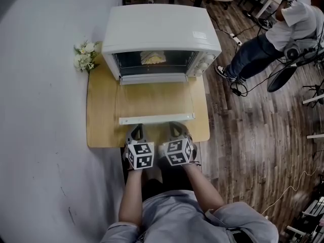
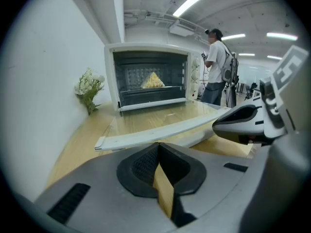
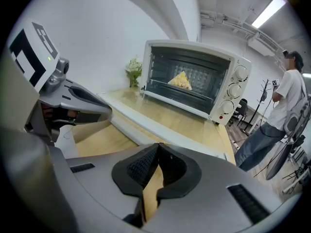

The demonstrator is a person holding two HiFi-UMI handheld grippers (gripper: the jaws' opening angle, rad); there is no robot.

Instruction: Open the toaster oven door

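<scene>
The white toaster oven [image 1: 159, 29] stands at the back of a small wooden table [image 1: 100, 128]. Its glass door [image 1: 154, 99] lies folded down flat, with the white handle bar [image 1: 157, 118] toward me. A yellow piece of food [image 1: 152, 57] sits inside the oven [image 2: 150, 74] on the rack. My left gripper [image 1: 136, 131] and right gripper [image 1: 177, 128] hover side by side just in front of the handle, near the table's front edge, clear of the door. In the left gripper view the left gripper [image 2: 158, 144] is shut and empty; in the right gripper view so is the right gripper [image 3: 158, 144].
A bunch of white flowers [image 1: 85, 54] leans against the grey wall left of the oven. To the right is wooden floor with cables, where a person [image 1: 273, 34] stands beside a black chair. Control knobs [image 3: 236, 89] line the oven's right side.
</scene>
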